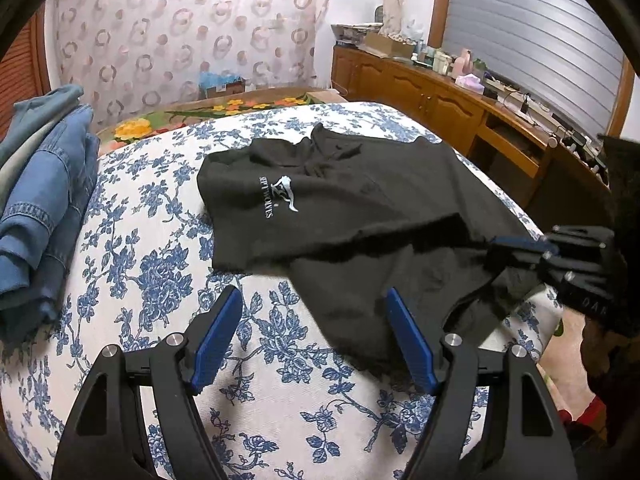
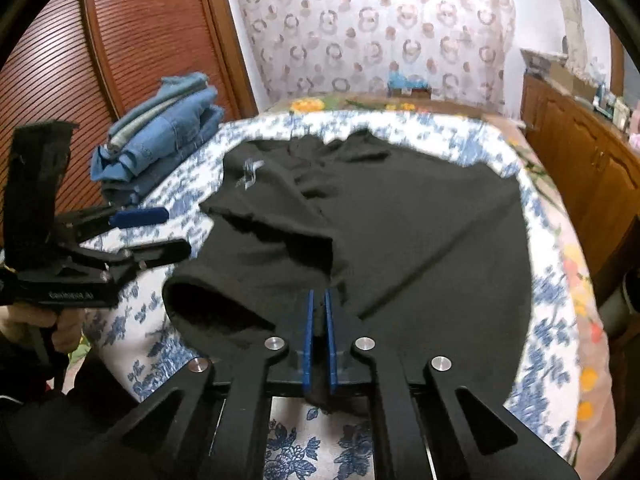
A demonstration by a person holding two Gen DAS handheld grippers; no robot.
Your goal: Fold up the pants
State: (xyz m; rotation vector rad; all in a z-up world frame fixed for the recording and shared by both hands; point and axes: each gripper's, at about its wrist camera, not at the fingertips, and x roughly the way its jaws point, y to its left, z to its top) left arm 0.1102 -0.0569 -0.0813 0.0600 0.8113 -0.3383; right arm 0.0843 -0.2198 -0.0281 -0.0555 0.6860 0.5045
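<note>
Black pants (image 1: 360, 208) with a white logo (image 1: 276, 196) lie spread on a blue-flowered bedspread (image 1: 160, 280), one part doubled over the other. My left gripper (image 1: 314, 294) hovers open above the near edge of the fabric, nothing between its blue pads. In the right wrist view the same gripper (image 2: 176, 231) shows at the left, open beside the pants (image 2: 420, 232). My right gripper (image 2: 319, 296) is shut on a near fold of the black fabric, which is pinched between the pads. From the left wrist view the right gripper (image 1: 520, 248) grips the pants at the right edge.
A stack of folded blue jeans (image 1: 44, 200) (image 2: 160, 136) sits on the bed's left side. A wooden cabinet (image 1: 440, 108) with clutter on top runs along the right. A slatted wooden door (image 2: 140, 40) stands behind the jeans. A person's hand (image 2: 40, 324) holds the left gripper's handle.
</note>
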